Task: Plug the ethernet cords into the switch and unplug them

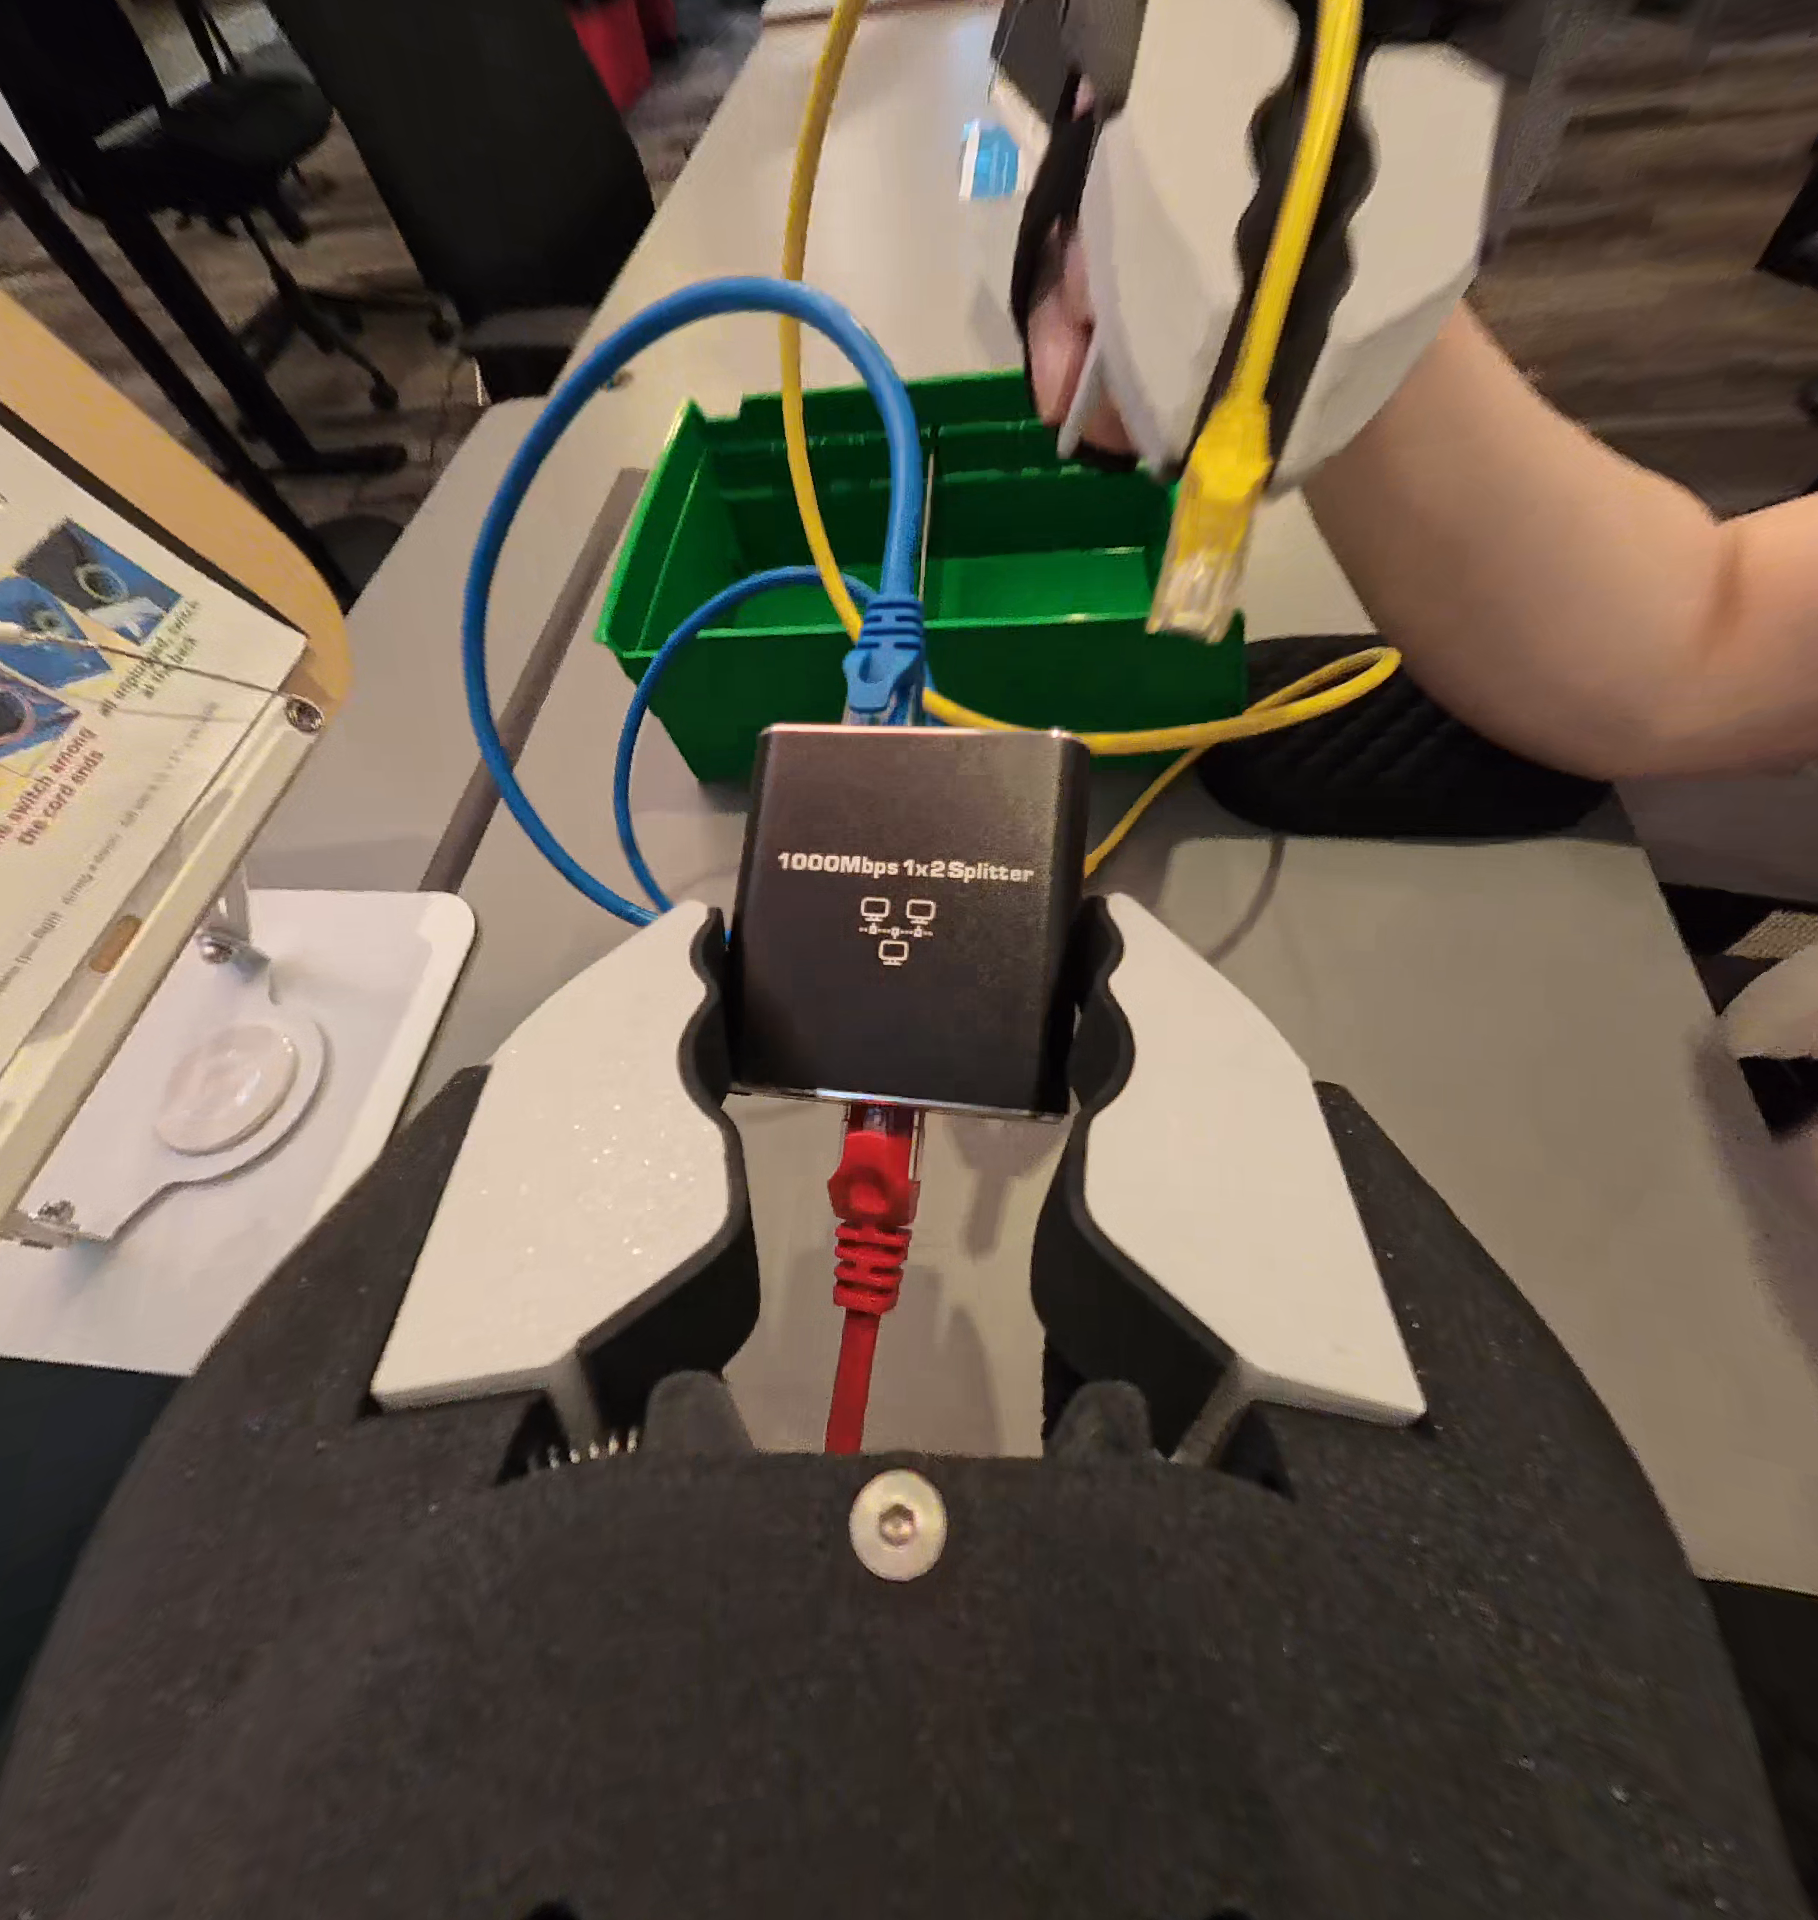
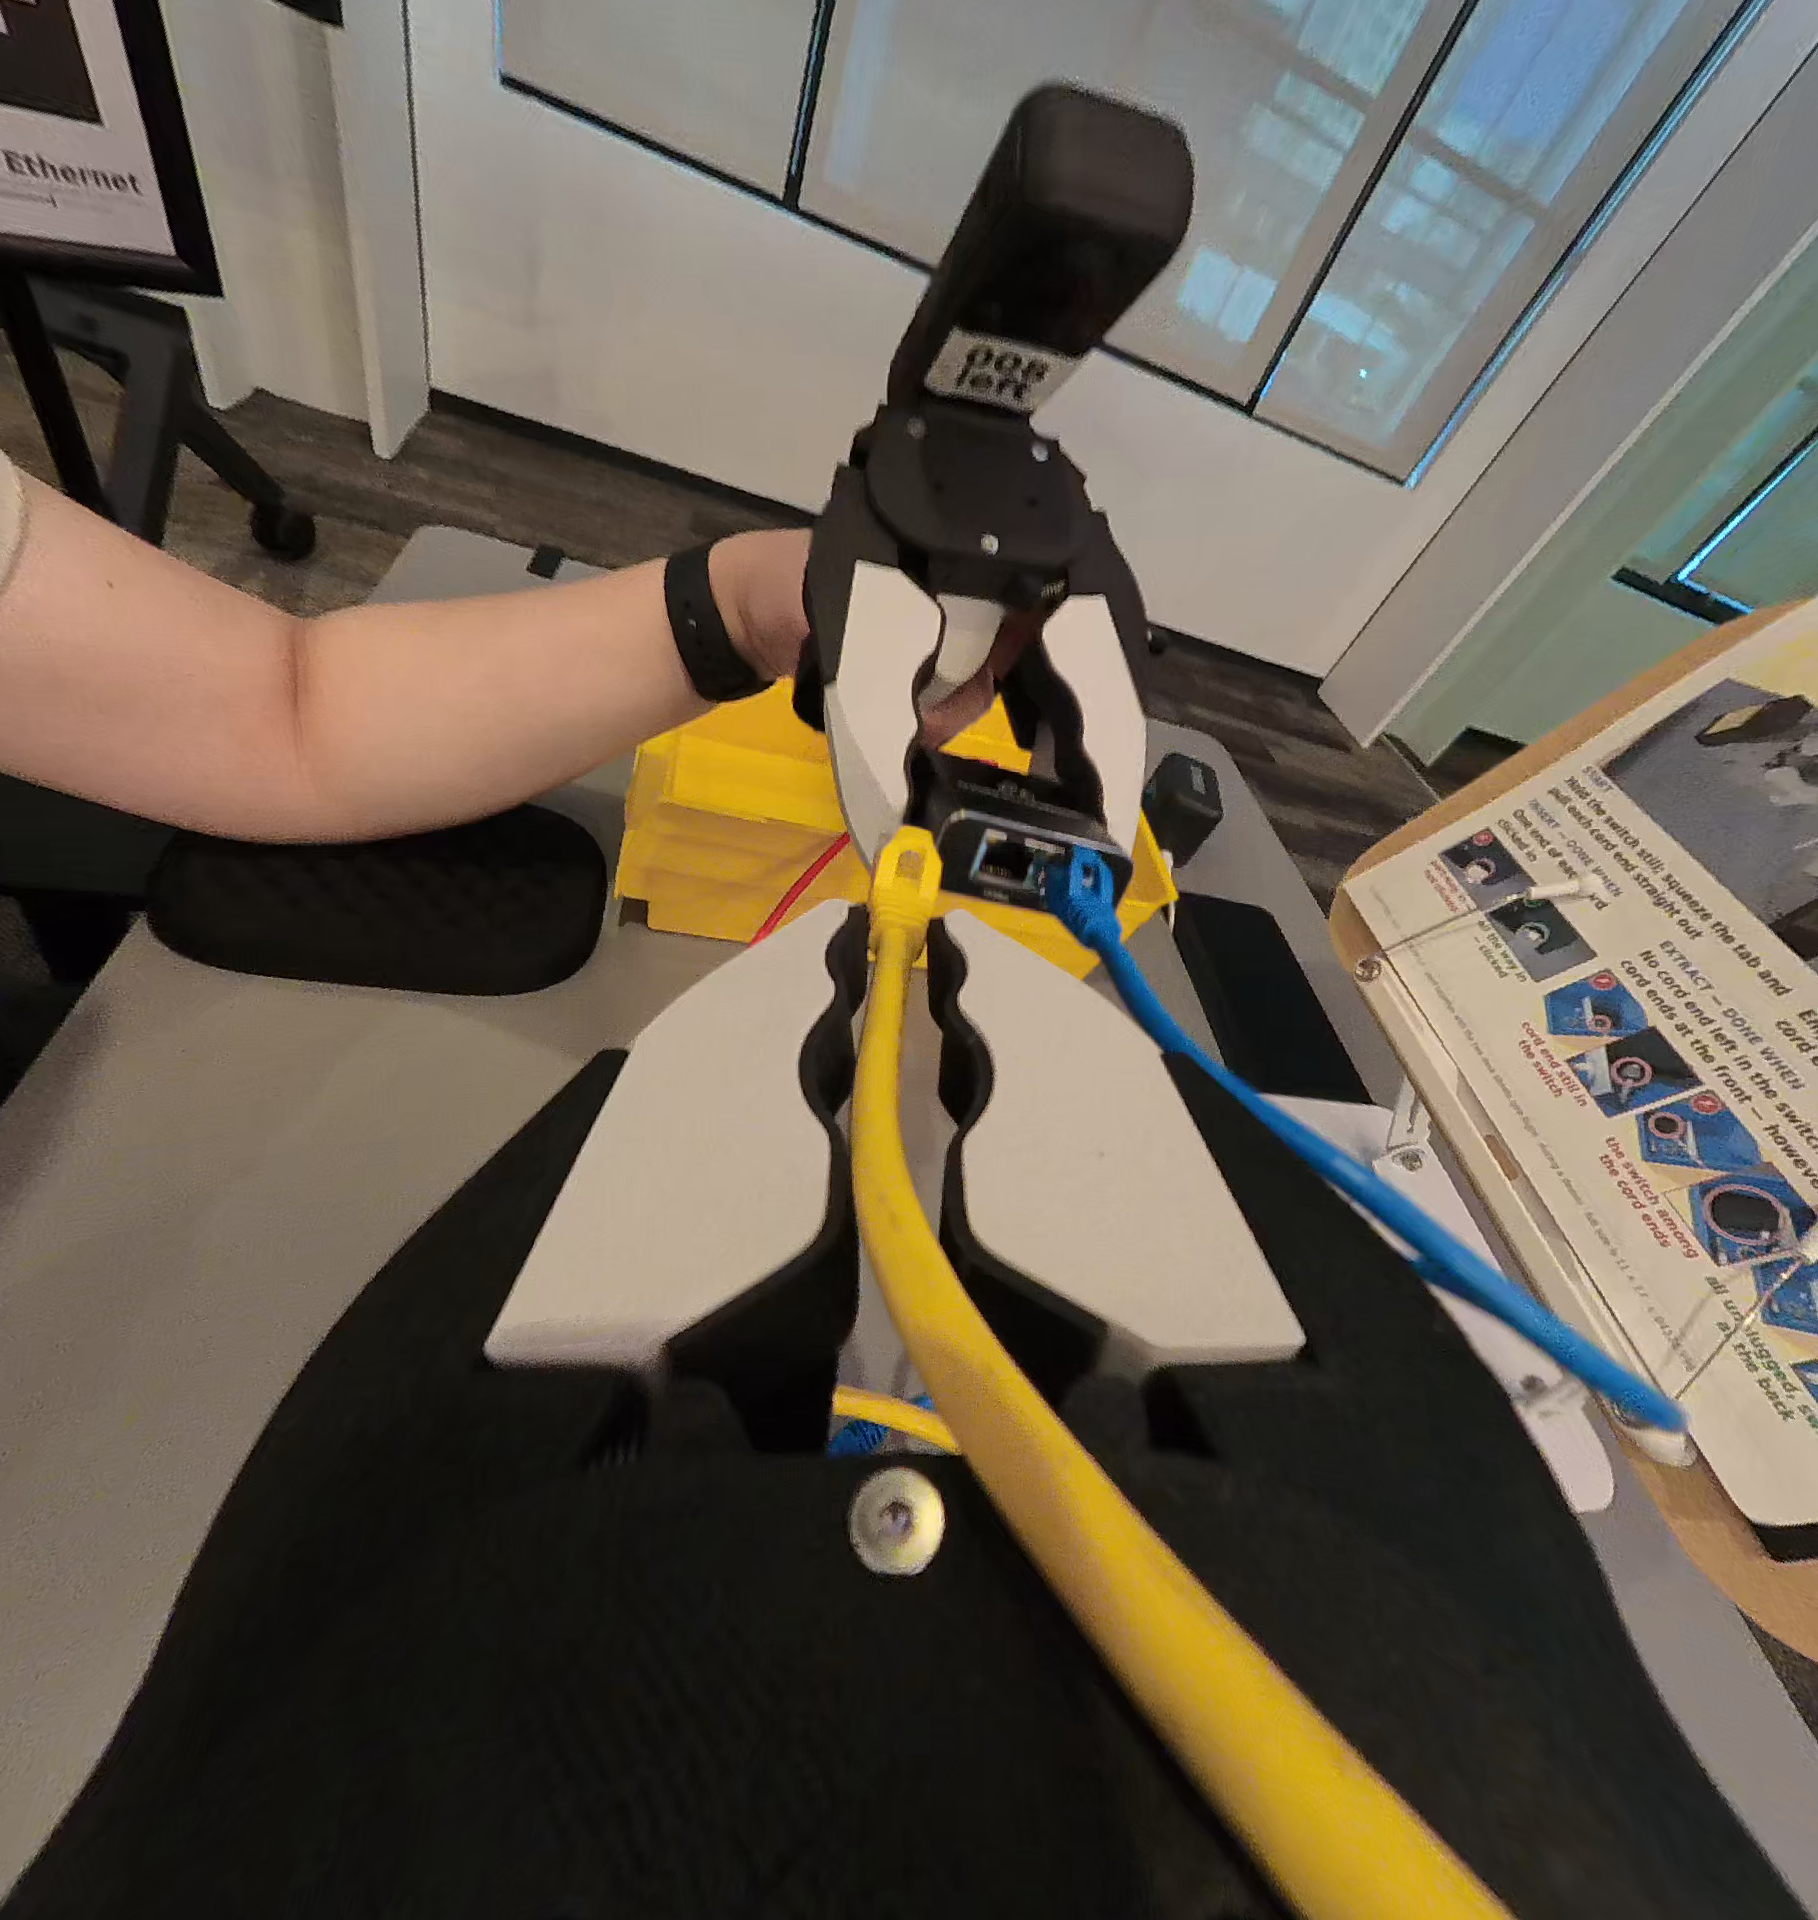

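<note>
Pinching the black switch [image 1: 910, 914] by its two sides, the left claw [image 1: 903, 997] holds it above the grey counter [image 1: 1404, 1039], both dark pads pressed flat against the casing. A red cord [image 1: 869, 1236] is plugged into the switch's near face and runs back between the claw's fingers. On the far face a blue cord [image 1: 884, 655] sits in one port, its cable looping out to the left and back under the switch; the right wrist view shows the port beside it [image 2: 1000, 858] open. The right claw [image 2: 897, 935] is closed on the yellow cord [image 2: 889, 1039] just behind its plug [image 2: 903, 868], the pads squeezing the cable from both sides, and the plug hangs in the air just short of the switch, not in a port. From the left view that yellow plug [image 1: 1211, 520] points downward, above and to the right of the switch. A green bin [image 1: 988, 582] stands on the counter beyond the switch, a yellow bin [image 2: 739, 821] lies behind the left claw, and an instruction sheet [image 1: 74, 748] stands on a stand at the counter's edge.
</note>
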The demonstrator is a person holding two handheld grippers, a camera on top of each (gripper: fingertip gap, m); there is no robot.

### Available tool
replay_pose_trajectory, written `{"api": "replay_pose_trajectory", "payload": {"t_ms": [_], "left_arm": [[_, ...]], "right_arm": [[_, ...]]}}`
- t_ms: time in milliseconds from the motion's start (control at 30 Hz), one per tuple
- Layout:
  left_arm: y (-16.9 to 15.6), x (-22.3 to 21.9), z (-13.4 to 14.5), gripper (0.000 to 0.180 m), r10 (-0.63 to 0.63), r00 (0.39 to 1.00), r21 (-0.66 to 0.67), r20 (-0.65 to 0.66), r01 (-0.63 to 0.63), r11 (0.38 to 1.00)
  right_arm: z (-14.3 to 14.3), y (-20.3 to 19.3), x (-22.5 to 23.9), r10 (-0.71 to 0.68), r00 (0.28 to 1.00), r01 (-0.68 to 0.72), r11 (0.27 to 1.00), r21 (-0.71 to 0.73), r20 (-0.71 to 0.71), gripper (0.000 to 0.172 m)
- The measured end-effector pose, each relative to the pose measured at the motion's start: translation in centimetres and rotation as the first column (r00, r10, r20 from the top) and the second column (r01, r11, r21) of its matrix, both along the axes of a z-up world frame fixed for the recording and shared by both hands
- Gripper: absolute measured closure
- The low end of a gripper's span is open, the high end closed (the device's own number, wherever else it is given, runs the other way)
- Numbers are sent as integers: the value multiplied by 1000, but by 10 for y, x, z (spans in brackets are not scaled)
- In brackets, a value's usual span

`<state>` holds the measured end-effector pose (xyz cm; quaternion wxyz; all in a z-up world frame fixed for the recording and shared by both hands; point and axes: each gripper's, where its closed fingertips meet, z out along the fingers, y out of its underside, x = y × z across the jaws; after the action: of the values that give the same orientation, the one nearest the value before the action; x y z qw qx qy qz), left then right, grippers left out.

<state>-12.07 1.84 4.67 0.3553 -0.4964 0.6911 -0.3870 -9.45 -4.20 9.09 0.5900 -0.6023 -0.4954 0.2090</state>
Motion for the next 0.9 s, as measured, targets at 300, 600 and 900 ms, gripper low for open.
{"api": "replay_pose_trajectory", "payload": {"t_ms": [300, 600, 900], "left_arm": [[-14, -4, 18, 117, -32, 997, 37, 67, 30, 999], [-27, 1, 22, 117, -85, 992, 35, 95, 82, 996], [-33, 4, 21, 117, -106, 990, 47, 96, 101, 994]], "right_arm": [[9, 10, -2, -65, 995, 64, 998, -18, -74, 160], [9, 4, -4, -36, 998, 35, 999, -16, -60, 160], [7, 2, -4, -75, 997, 75, 997, 0, 9, 160]]}}
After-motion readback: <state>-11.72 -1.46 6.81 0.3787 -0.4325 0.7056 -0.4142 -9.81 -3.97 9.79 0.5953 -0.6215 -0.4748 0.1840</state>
